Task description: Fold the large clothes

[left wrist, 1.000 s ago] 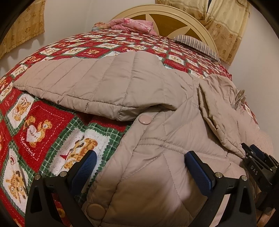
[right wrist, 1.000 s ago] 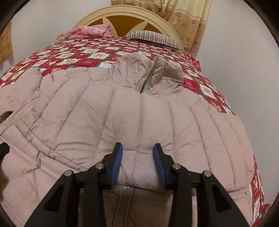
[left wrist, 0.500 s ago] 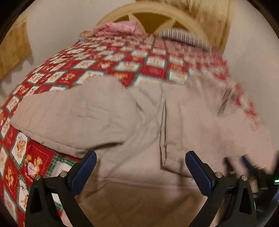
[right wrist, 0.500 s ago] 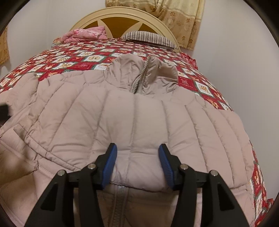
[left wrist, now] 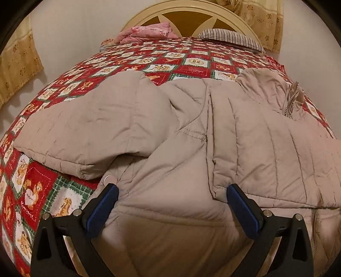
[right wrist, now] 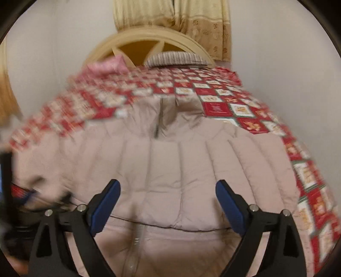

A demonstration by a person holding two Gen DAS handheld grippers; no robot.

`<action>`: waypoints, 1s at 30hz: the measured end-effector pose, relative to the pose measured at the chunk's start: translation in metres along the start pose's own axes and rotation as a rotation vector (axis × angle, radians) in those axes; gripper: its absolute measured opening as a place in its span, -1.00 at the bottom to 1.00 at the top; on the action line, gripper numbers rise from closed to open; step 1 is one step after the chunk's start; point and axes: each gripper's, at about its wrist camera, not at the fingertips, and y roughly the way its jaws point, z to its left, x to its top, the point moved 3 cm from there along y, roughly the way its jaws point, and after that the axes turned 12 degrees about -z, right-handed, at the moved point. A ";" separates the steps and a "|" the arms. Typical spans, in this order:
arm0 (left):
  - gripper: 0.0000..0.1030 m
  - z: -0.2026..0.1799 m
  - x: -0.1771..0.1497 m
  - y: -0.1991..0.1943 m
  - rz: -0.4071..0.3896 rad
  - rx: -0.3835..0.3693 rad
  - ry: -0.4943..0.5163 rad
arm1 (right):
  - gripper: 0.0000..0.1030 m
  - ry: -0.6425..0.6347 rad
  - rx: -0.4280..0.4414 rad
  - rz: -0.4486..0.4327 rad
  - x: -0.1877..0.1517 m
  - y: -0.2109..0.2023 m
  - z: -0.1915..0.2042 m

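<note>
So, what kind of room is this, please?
Most likely a bedroom in a home: a bed with a curved headboard, a patterned red bedspread with a striped pillow on it, and curtains behind.

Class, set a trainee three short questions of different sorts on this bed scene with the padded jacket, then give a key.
1. True or false: the beige quilted padded jacket lies on the red teddy-bear patchwork bedspread.
2. Which lies beside the striped pillow at the cream wooden headboard: A pink folded cloth, B blue towel, C grey hat?
3. The jacket's collar zip points toward the ____.

Key: 1 true; 2 A; 3 headboard.
</note>
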 end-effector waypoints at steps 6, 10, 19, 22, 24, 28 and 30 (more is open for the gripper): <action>0.97 0.008 0.005 -0.013 0.011 -0.108 -0.017 | 0.84 0.132 0.084 0.005 0.009 -0.001 -0.049; 0.97 0.051 0.020 -0.050 -0.093 -0.172 -0.079 | 0.83 0.279 0.148 0.017 0.002 0.005 -0.082; 0.97 0.220 0.038 -0.038 -0.082 0.221 -0.255 | 0.99 0.107 -0.055 0.119 -0.027 0.041 -0.073; 0.97 0.276 0.033 -0.030 -0.069 0.282 -0.430 | 1.00 0.035 -0.081 0.134 -0.032 0.040 -0.065; 0.97 0.308 0.026 -0.026 -0.084 0.288 -0.601 | 1.00 0.042 -0.077 0.132 -0.033 0.040 -0.068; 0.97 0.337 0.017 -0.005 -0.081 0.275 -0.841 | 1.00 0.079 -0.055 0.125 -0.036 0.037 -0.076; 0.97 0.339 0.023 0.011 -0.076 0.270 -0.869 | 1.00 0.076 -0.056 0.128 -0.037 0.037 -0.075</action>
